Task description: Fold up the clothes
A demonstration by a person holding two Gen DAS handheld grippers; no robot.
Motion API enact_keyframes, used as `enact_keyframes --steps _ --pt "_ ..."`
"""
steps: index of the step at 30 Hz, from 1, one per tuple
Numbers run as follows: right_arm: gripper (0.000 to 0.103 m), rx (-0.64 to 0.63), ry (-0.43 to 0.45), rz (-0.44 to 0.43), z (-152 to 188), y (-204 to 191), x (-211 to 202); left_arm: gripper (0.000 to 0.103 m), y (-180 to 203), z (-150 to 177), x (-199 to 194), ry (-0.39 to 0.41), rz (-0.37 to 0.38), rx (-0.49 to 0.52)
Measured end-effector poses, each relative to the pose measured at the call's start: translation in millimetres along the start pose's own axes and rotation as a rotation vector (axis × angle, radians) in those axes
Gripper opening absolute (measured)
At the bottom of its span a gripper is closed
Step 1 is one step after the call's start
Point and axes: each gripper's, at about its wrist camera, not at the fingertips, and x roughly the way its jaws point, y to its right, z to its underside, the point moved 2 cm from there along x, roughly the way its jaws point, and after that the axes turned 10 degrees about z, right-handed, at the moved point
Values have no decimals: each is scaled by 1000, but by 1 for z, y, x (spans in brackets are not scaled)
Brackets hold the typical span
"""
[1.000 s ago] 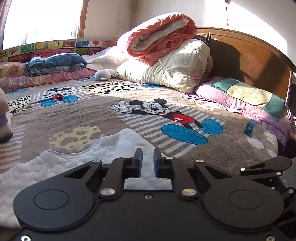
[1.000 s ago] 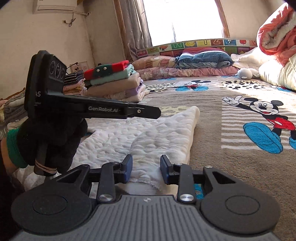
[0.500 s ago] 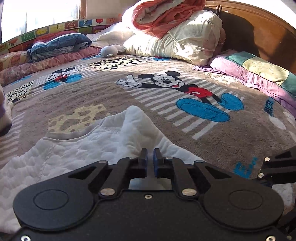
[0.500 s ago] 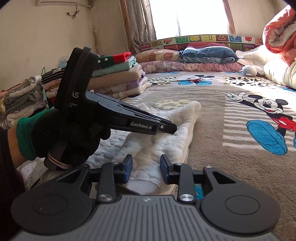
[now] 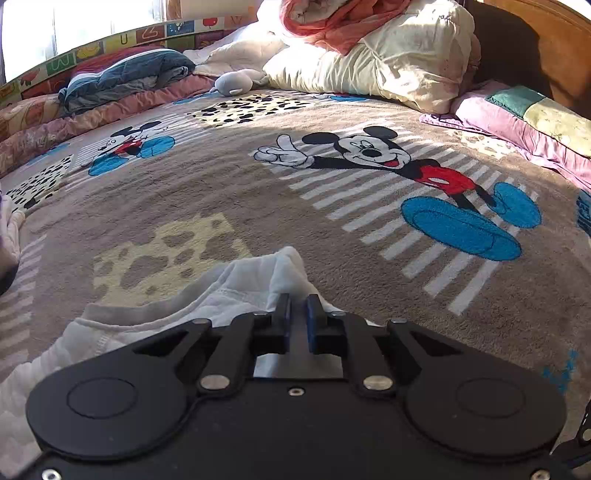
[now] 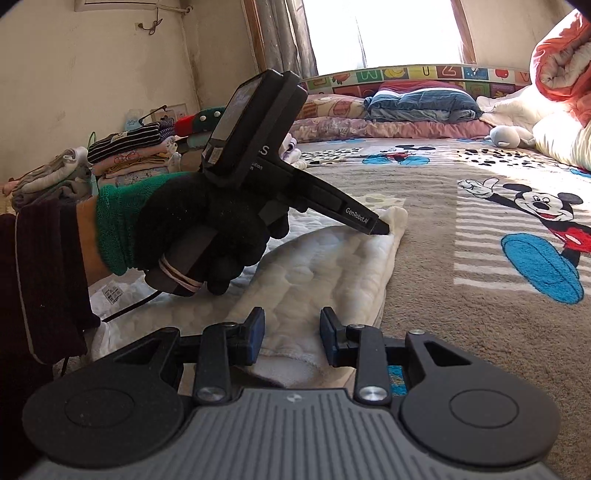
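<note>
**Off-task surroundings, taken from the headboard**

I take the wooden headboard (image 5: 546, 40) as my landmark. Piled against it I see a cream duvet (image 5: 399, 70) with an orange-pink quilt (image 5: 332, 22) on top. Below it lies a patchwork pillow (image 5: 524, 122). A grey plush toy (image 5: 232, 82) sits farther along. Well away, a navy pillow (image 6: 421, 101) rests under the window (image 6: 380, 33). The Mickey blanket (image 5: 369, 155) covers the bed.

White quilted garment (image 6: 314, 266) lies flat on the blanket, its far corner apparently pinched up.
</note>
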Motion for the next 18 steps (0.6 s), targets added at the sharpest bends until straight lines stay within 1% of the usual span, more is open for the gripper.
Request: enact_keyframes --steps 3,7,10,13,17,18 --pt "34 4 -5 -4 2 1 3 10 4 -1 4 -23 -26 21" --pt "35 20 -20 -9 6 2 8 11 0 -4 8 -43 -29 -14" --pt "35 41 -26 -14 7 3 10 11 4 -6 10 -63 -61 -12" --pt "35 38 -23 -8 9 2 9 11 8 -8 14 -86 -91 12" --pt "35 43 -13 -6 11 2 7 11 5 -19 14 -147 -100 -48" --pt "35 40 -3 0 11 0 4 12 12 -22 13 -172 -120 -10"
